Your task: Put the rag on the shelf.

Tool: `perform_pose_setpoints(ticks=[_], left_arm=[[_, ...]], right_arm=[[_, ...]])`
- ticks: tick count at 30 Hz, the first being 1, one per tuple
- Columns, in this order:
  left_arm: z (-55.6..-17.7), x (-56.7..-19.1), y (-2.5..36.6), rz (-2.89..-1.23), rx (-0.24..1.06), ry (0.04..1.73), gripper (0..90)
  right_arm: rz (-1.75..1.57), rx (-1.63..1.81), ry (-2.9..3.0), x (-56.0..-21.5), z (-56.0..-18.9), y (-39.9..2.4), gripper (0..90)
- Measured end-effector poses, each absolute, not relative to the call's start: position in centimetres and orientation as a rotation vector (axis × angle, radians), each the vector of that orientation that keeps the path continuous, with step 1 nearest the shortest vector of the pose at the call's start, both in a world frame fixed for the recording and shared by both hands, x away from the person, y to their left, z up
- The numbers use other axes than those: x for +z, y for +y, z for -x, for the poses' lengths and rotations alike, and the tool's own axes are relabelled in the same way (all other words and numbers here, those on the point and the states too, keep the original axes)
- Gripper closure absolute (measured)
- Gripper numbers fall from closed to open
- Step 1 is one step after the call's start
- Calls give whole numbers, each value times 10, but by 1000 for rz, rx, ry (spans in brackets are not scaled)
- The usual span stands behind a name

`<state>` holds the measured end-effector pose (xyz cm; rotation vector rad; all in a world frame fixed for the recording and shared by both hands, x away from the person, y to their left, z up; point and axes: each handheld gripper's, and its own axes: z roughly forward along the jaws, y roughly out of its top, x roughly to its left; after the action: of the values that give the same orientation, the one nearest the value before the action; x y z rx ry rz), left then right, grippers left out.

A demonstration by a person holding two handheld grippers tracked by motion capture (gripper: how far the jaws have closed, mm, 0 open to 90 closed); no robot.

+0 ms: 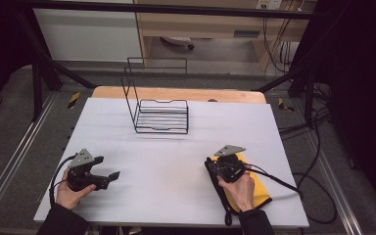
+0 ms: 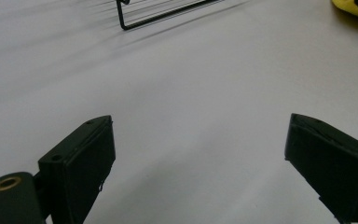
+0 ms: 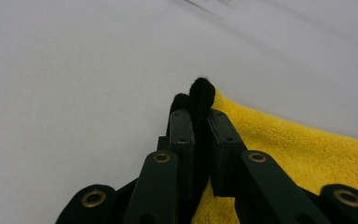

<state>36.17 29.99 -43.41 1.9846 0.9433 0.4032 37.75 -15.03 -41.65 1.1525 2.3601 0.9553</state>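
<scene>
A wire rack [image 1: 159, 110] stands on the table [image 1: 176, 161] at upper centre; a cloth [image 1: 257, 188] lies at lower right under the right gripper [image 1: 214, 166] — the left gripper [image 1: 111, 177] sits lower left.

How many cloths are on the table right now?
1: a yellow microfibre cloth with black edging, near the table's right front, its black edge pinched in the right gripper. Others may lie folded underneath.

I see a yellow cloth [image 3: 307, 154] with a black edge. The wire rack [image 1: 162, 116] is black, on my white table [image 1: 152, 161].
</scene>
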Motion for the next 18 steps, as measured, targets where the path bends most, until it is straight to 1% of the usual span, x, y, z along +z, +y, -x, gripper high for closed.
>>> perform_pose_setpoints(ticks=[4, 11, 14, 16, 17, 18], left_arm=[[-362, -434, 300, -1985, 403, 942, 84], [-361, -434, 300, -1987, 404, 938, 84], [-361, -434, 300, -1991, 406, 937, 84], [-361, -434, 299, -1991, 408, 937, 84], [-360, -434, 299, -1990, 409, 936, 84], [-360, -433, 299, -1990, 409, 936, 84]], right_arm=[[-1125, 976, 2369, -420, -391, -130, 816], [-1098, 950, 2413, -432, -402, -119, 800], [-1081, 980, 2411, -432, -399, -121, 726], [-1091, 1066, 2395, -428, -393, -125, 672], [-1096, 1106, 2400, -425, -389, -128, 633], [-1090, 1100, 2391, -420, -379, -133, 568]])
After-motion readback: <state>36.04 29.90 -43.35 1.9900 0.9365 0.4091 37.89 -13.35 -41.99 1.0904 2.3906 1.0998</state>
